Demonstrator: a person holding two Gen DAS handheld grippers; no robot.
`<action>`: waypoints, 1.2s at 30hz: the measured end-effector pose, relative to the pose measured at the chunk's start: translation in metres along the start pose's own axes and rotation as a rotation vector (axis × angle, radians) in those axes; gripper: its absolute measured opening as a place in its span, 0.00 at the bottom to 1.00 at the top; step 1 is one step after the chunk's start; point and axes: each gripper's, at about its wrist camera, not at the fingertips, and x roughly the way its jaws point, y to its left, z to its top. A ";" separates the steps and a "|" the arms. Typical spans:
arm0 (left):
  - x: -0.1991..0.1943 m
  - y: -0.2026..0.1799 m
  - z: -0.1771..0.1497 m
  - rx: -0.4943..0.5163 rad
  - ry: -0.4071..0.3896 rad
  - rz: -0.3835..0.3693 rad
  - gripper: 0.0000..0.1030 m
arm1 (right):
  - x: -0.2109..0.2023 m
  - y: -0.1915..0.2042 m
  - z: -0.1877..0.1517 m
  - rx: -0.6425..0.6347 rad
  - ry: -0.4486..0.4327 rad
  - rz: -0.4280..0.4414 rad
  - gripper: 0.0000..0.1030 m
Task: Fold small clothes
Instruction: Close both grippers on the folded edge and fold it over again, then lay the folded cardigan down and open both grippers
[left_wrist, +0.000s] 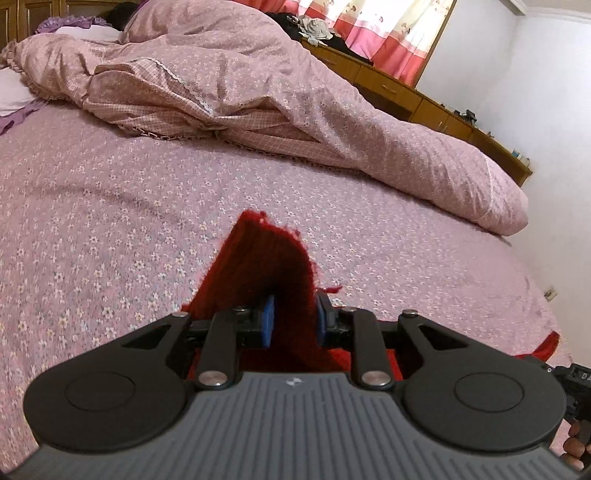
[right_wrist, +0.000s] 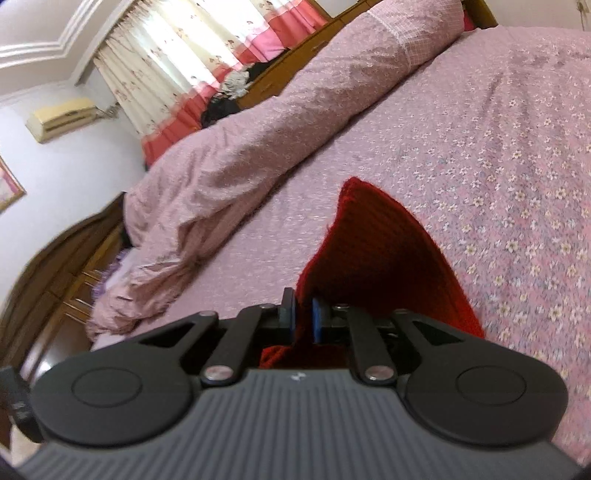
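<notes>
A pink floral bedsheet (left_wrist: 110, 240) fills the left of the left wrist view, with a rumpled pink quilt (left_wrist: 258, 92) heaped along its far side. At centre, the left gripper (left_wrist: 293, 323) pinches a raised fold of a red knitted garment (left_wrist: 266, 266) between its blue pads (left_wrist: 267, 321), the jaws narrow and closed on the cloth, which stands up in a peak above the fingers. More red knit shows under the gripper body and at its right edge. Beyond the quilt, a low wooden cabinet (left_wrist: 406, 92) runs below pink-and-cream curtains (left_wrist: 369, 33).

In the right wrist view, an air conditioner (right_wrist: 61, 118) hangs on the wall at far left beside the curtains (right_wrist: 192, 48). The quilt (right_wrist: 258, 122) crosses the middle. The right gripper (right_wrist: 303, 317) is clamped nearly shut on an edge of the red knitted garment (right_wrist: 388, 258), which fans out to the right over the bedsheet (right_wrist: 498, 147).
</notes>
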 end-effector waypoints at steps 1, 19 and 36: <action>0.001 0.001 0.002 -0.002 0.005 0.003 0.27 | 0.003 0.000 0.000 -0.008 0.000 -0.014 0.13; -0.013 -0.005 0.000 0.110 -0.020 0.077 0.70 | -0.003 0.008 -0.010 -0.144 -0.054 -0.050 0.62; 0.028 0.052 -0.054 0.000 0.177 0.163 0.72 | 0.023 -0.012 -0.045 -0.424 0.027 -0.299 0.59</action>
